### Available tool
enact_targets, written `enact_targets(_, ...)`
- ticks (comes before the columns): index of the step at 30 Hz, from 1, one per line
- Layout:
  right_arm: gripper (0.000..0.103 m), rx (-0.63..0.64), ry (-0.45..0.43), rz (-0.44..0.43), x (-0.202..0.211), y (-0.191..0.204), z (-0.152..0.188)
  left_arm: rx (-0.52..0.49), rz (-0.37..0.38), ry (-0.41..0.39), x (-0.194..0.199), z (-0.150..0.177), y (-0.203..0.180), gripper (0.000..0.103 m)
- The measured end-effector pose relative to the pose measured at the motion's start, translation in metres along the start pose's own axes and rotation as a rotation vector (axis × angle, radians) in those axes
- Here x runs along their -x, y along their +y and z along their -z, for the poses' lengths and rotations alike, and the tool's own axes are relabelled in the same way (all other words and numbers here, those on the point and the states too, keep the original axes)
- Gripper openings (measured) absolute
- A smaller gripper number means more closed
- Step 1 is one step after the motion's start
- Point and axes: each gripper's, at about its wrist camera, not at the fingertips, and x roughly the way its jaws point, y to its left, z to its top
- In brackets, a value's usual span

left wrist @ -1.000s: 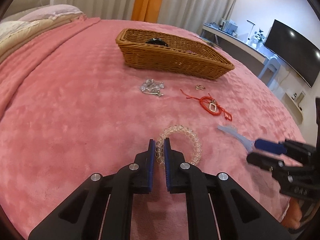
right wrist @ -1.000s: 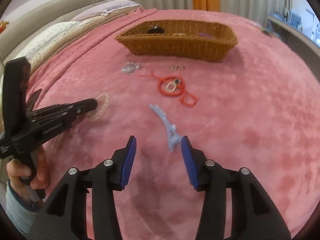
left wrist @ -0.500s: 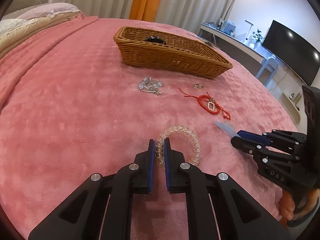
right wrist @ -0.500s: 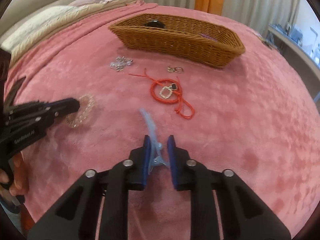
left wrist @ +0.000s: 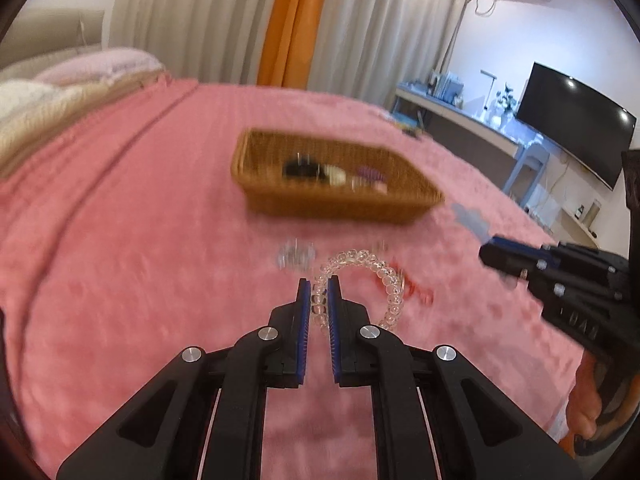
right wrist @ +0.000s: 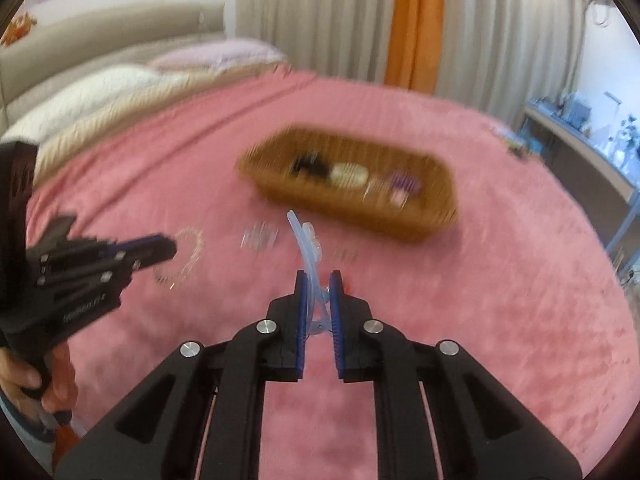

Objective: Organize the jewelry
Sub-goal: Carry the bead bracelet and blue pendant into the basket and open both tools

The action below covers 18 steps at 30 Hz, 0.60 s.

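My left gripper (left wrist: 319,286) is shut on a clear beaded bracelet (left wrist: 372,266) and holds it above the pink bed. My right gripper (right wrist: 318,280) is shut on a pale blue hair clip (right wrist: 305,240), lifted off the bed; it also shows at the right of the left wrist view (left wrist: 470,218). A woven basket (left wrist: 276,198) with several small items stands ahead, also in the right wrist view (right wrist: 436,224). A silver jewelry cluster (left wrist: 295,255) and a red cord bracelet (left wrist: 418,290) lie on the bed in front of the basket.
The pink blanket (left wrist: 120,260) covers the bed. Pillows (right wrist: 100,84) lie at the far left. A desk and a TV (left wrist: 576,140) stand to the right. The left gripper shows at the left of the right wrist view (right wrist: 160,248).
Both grippers have risen off the bed with their items and moved toward the basket. The right gripper shut on the hair clip one second to half a second ago.
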Motion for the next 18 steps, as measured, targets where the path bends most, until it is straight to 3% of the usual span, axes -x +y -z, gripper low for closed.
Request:
enact_targets(7,0.009,-0.073,-0.126,0.053,-0.011,-0.035,-0.07,-0.037,-0.029,-0.108,-0.01,-0.074,-0.009,0.007)
enact_targets(11,0.009,-0.121,-0.122,0.066,-0.045,-0.057,-0.101,-0.047,-0.039,-0.131,-0.036,-0.11,-0.012,0.007)
enact_targets(18,0.009,-0.187,-0.07,0.018,-0.12,-0.088,-0.124,-0.041,-0.08,-0.129,-0.106,-0.155,-0.001,0.007)
